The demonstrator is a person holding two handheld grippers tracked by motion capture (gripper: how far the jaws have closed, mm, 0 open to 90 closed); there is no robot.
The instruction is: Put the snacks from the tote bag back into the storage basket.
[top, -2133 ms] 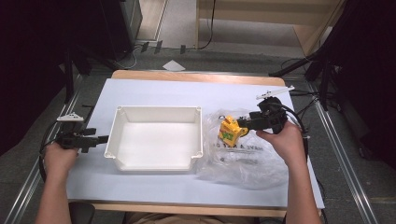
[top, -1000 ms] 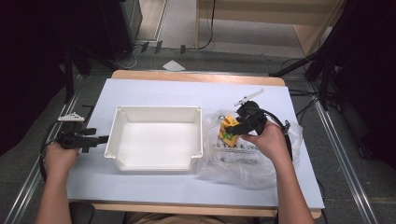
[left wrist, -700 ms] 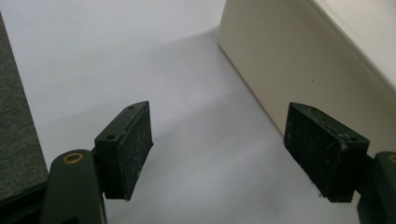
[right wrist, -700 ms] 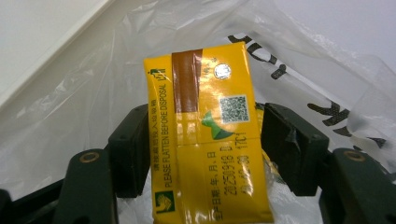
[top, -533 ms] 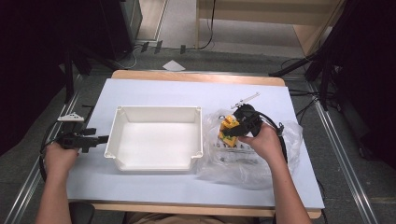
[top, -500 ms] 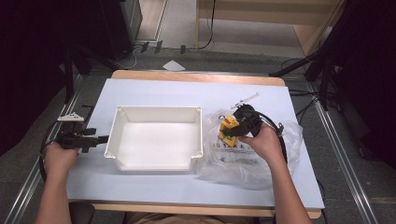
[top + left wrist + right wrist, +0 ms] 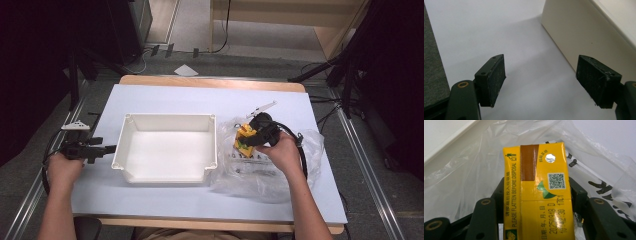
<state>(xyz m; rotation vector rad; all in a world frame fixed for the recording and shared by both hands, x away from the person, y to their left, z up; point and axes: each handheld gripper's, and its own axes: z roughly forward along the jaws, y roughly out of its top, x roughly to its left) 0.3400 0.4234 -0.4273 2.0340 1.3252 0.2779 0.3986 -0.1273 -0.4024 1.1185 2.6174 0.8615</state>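
Observation:
A yellow drink carton (image 7: 244, 140) lies on a clear plastic bag (image 7: 265, 175) to the right of the white tray (image 7: 170, 116). My right gripper (image 7: 251, 138) reaches it from the right. In the right gripper view the carton (image 7: 536, 210) lies between the two jaws of that gripper (image 7: 537, 185), which have just been closing; both pads lie against its sides. My left gripper (image 7: 109, 148) rests on the table just left of the tray. In its own view the left gripper (image 7: 541, 82) is open and empty, with the tray's wall (image 7: 579, 32) beside it.
The tray is empty and sits mid-table on a white sheet (image 7: 200, 97). The crinkled bag (image 7: 461, 175) spreads around the carton toward the table's right edge. Dark floor and stand legs surround the table.
The right hand has moved left and down onto the carton, and its jaws now flank it. The left hand and the tray have stayed put.

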